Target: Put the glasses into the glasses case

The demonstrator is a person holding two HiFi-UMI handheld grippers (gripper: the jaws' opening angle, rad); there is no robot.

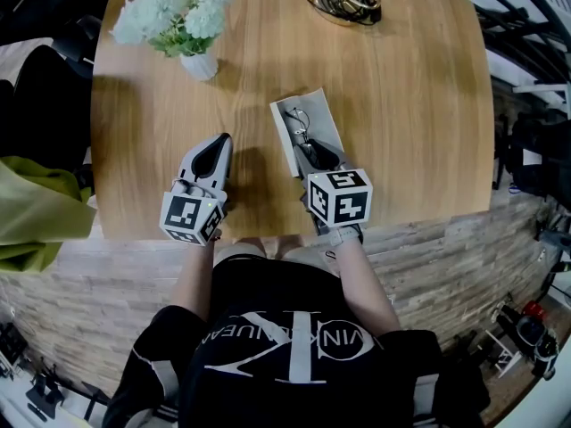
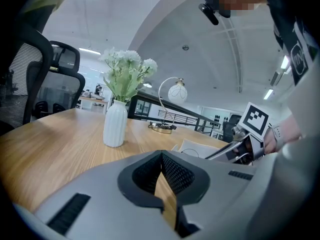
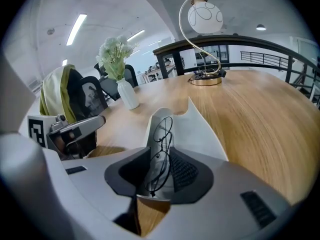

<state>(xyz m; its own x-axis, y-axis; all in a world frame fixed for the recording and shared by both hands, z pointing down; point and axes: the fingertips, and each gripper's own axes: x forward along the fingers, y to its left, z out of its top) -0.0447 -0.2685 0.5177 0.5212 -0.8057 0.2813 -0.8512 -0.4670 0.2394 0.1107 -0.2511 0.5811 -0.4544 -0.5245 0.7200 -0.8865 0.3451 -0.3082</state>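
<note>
The white glasses case lies open in the middle of the wooden table, and the thin wire-framed glasses lie in it. My right gripper points down at the case's near end. In the right gripper view its jaws stand apart around the near part of the glasses, which rest in the case; the pads do not press on the frame. My left gripper rests over the table to the left of the case, apart from it, shut with nothing in it.
A white vase of pale flowers stands at the far left of the table. A lamp's round base sits at the far edge. A chair with a green jacket stands off the table's left side. The table's near edge runs just under both grippers.
</note>
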